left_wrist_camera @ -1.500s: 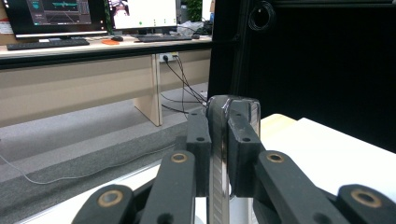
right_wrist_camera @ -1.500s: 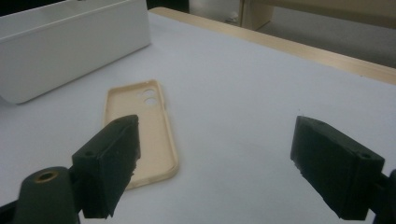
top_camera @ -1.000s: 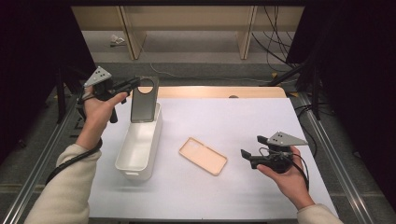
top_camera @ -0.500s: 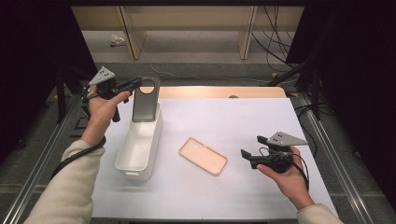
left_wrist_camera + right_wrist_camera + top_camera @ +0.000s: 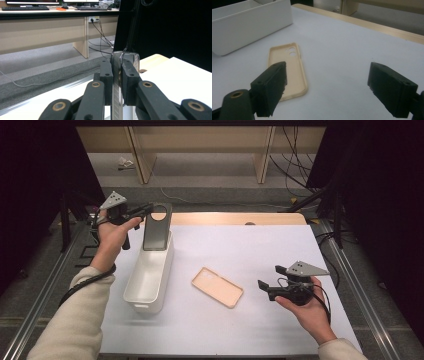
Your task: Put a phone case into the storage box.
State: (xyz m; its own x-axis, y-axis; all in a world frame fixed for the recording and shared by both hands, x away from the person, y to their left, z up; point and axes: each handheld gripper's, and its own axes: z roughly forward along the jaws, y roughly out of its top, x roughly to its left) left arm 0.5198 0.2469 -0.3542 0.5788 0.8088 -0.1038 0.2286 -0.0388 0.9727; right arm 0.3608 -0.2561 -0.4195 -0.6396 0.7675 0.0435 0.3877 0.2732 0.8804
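**Dark case over the bin, tan case waiting**

Your left gripper (image 5: 148, 211) is pinched tight on the top edge of the dark phone case (image 5: 157, 227). In the left gripper view the two pads (image 5: 107, 75) squeeze the thin edge of the case (image 5: 117, 82) between them. You hold the case standing up, with its bottom end at the far end of the white bin (image 5: 148, 276). It looks like the bottom end dips just inside the bin, but from above it is hard to be sure if it touches the floor of the bin.

So the step now looks like putting the dark case into the bin. For the next move, lower it a bit, lean it so it lies down inside the walls, then let the pads come apart. Go slow, so the case does not tip out over the rim.

Your right gripper (image 5: 265, 289) rests low over the white table (image 5: 260, 250), with its jaws wide apart and nothing between them. The tan phone case (image 5: 289, 70) lies flat on the table just ahead of it, beside the bin (image 5: 249, 25). That one likely comes next: slide one pad under its near edge and pinch it.
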